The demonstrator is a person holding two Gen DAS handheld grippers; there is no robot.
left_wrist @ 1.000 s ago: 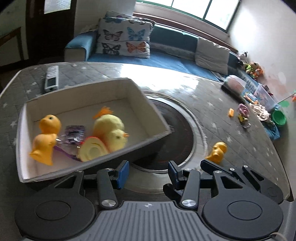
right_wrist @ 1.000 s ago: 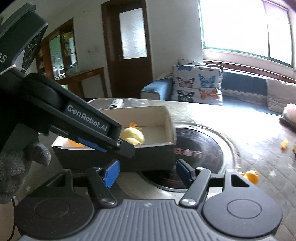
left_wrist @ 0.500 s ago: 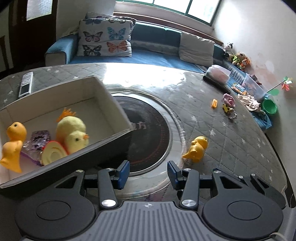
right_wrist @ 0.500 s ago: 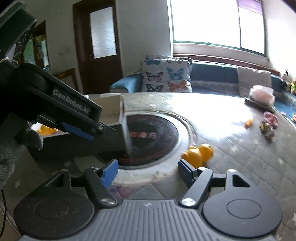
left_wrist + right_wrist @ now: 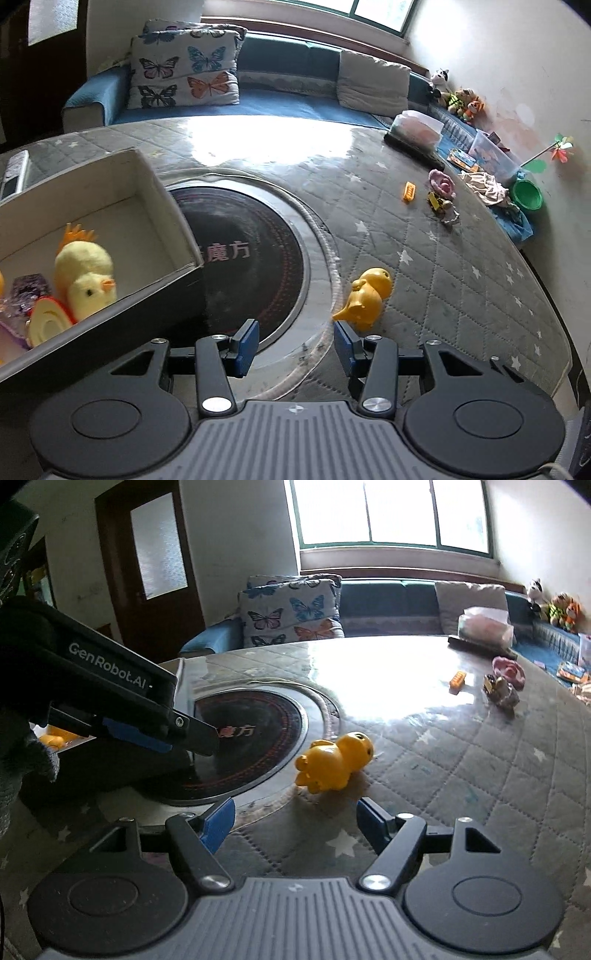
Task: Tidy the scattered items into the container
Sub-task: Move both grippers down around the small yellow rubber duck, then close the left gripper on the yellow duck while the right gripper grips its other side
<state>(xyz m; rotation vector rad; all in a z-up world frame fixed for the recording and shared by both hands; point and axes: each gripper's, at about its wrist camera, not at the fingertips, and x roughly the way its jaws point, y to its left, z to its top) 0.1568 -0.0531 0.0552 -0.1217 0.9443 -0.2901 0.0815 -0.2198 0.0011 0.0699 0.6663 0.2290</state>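
Step in hand, by the look of it: pick up yellow duck toy (image 5: pixel 334 762), lying on its side on quilted table cover (image 5: pixel 461 775) just beside rim of round black hotplate (image 5: pixel 255 746), well apart from the box (image 5: pixel 122 206). Right gripper (image 5: pixel 295 821) w/ jaws about half spread, just been opening, nothing btwn them; duck just ahead of the tips, not touched yet. Left gripper (image 5: pixel 295 341) also open & empty, duck just beyond its right pad. Box at left w/ plush chick (image 5: pixel 86 277), purple packet (image 5: pixel 29 291) & other toys already in. To do it well, probably: come down over duck's body, not the head, so pads close across the narrower width; keep jaws wide enough to clear both sides; avoid nudging it, smooth plastic likely to skid on the glossy cover. Keep left gripper clear of the right's path, both crowd the same spot. Small orange block (image 5: pixel 457 682) & other bits farther off, still left to gather.
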